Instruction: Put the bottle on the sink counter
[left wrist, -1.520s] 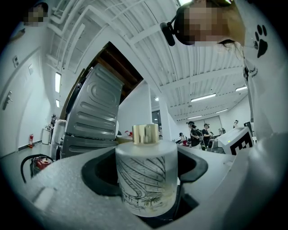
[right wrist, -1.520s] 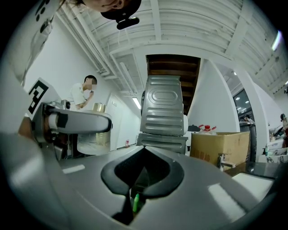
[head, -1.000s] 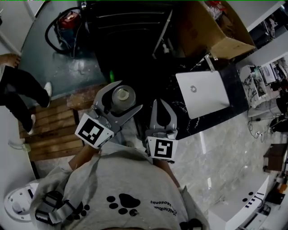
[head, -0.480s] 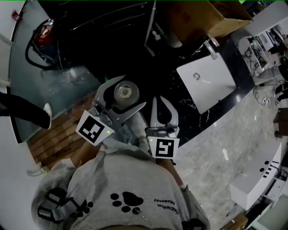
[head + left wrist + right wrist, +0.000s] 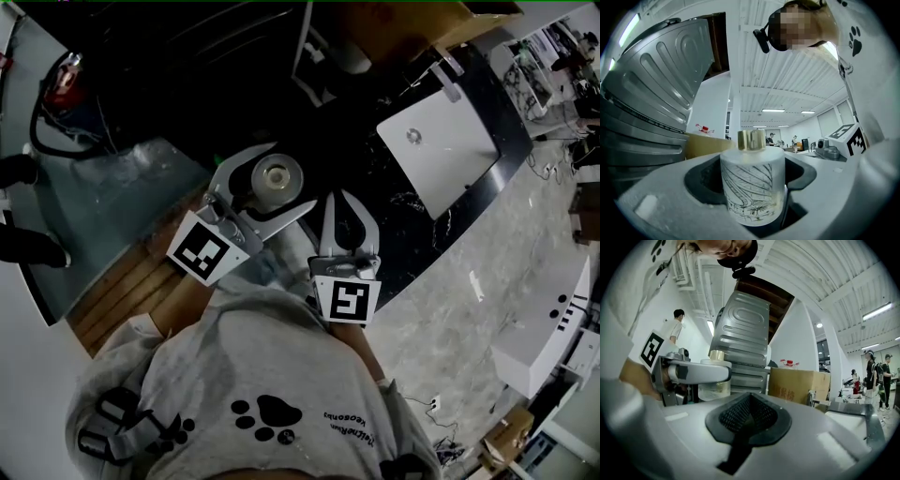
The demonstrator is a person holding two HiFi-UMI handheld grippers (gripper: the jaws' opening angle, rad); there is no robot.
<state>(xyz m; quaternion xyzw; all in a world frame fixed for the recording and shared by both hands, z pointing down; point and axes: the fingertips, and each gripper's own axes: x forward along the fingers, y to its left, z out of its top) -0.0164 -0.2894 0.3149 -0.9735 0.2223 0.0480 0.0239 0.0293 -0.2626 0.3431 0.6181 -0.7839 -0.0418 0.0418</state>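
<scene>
Frosted glass with a gold cap, the bottle [image 5: 752,187] stands upright between the left gripper's [image 5: 292,176] wide-set jaws, which clamp its sides. Just right of it, the right gripper [image 5: 343,199] is empty, jaws pressed together. Beyond that claw, further right, lie the black marble counter [image 5: 412,225] and white sink [image 5: 450,159].

No words legible.
On shirt [image 5: 234,366]: paw print, line of small print beneath, unreadable.
On cardboard box [image 5: 799,385]: red characters, blurred.
On bottle [image 5: 752,187]: line drawing, no lettering made out.
On cubes of left gripper [image 5: 292,175] and right gripper [image 5: 336,197]: 1 square black-and-white marker each.
</scene>
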